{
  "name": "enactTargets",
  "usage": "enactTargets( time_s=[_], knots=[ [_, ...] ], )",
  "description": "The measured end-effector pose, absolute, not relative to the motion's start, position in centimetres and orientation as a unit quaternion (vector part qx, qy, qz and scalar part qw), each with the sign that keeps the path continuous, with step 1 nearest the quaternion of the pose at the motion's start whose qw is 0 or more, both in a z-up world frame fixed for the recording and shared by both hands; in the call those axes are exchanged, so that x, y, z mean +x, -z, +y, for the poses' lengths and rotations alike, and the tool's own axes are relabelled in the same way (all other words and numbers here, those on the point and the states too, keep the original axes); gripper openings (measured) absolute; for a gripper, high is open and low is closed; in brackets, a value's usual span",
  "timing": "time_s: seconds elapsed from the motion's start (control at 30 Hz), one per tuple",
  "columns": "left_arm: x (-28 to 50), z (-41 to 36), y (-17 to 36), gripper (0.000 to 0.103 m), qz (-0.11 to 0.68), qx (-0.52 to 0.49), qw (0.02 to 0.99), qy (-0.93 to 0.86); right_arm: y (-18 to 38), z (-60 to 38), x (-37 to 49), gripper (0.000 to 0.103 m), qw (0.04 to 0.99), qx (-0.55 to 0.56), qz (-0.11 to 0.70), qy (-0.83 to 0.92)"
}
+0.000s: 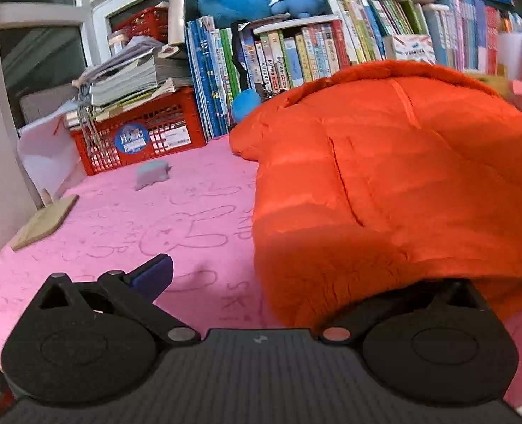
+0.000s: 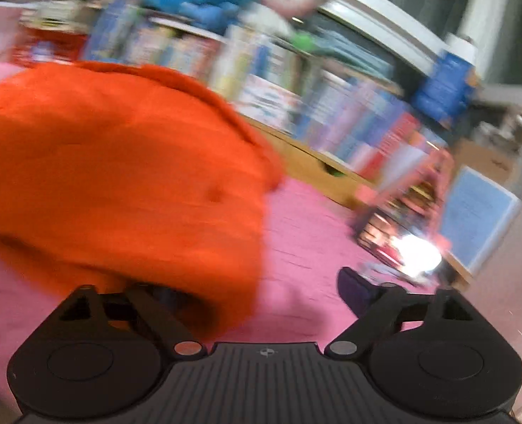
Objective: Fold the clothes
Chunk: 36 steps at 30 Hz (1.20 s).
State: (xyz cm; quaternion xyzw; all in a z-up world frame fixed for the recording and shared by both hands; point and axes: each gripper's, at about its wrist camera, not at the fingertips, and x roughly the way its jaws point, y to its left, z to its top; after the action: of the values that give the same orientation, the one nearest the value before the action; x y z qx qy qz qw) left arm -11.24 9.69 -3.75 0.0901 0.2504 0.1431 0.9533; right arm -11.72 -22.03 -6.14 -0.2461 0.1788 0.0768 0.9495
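Left wrist view: my left hand-held gripper [image 1: 296, 282] is spread wide, one finger under the orange jacket [image 1: 384, 183], other bare. R hand-held gripper [image 2: 261, 289] also spread, jacket draped over its left finger; blurry. Jacket sits bunched on the pink desk [image 1: 119, 219] w/ books [image 1: 296, 53] behind. Fold looks barely begun, I reckon; most remains.

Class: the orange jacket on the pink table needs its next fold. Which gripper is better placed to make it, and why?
Probably the left gripper: its view is sharp and steady, with the orange jacket draped over one open finger. The right gripper view is blurred.
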Motion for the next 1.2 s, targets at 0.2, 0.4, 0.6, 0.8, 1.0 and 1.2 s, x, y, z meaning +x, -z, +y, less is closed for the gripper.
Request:
enactTargets(
  time_s=[0.2, 0.4, 0.6, 0.8, 1.0, 1.2],
  knots=[
    [-13.0, 13.9, 3.3, 0.103, 0.26, 0.048, 0.947, -0.185, 4.1, -17.9, -15.6, 0.102, 0.932, -0.265, 0.128, -0.213],
    [-15.3, 16.6, 1.3, 0.103, 0.239, -0.07, 0.962, -0.116, 1.1, -14.1, -13.6, 0.103, 0.935, -0.184, 0.093, -0.288],
    [-18.0, 17.4, -2.4, 0.103, 0.163, -0.159, 0.974, 0.011, 2.6, -9.9, -7.4, 0.103, 0.946, -0.111, 0.166, -0.253],
    [-17.0, 16.9, -5.7, 0.103, 0.108, -0.214, 0.967, 0.087, 4.9, -9.2, -4.9, 0.103, 0.935, -0.09, 0.244, -0.243],
    [-9.1, 9.8, -3.0, 0.103, 0.191, -0.073, 0.979, -0.014, 5.8, -9.5, -4.2, 0.103, 0.925, -0.076, 0.282, -0.243],
    [-3.2, 5.0, 2.6, 0.103, 0.273, 0.027, 0.959, -0.074, 6.0, -9.8, -4.0, 0.103, 0.923, -0.062, 0.29, -0.246]
  ],
)
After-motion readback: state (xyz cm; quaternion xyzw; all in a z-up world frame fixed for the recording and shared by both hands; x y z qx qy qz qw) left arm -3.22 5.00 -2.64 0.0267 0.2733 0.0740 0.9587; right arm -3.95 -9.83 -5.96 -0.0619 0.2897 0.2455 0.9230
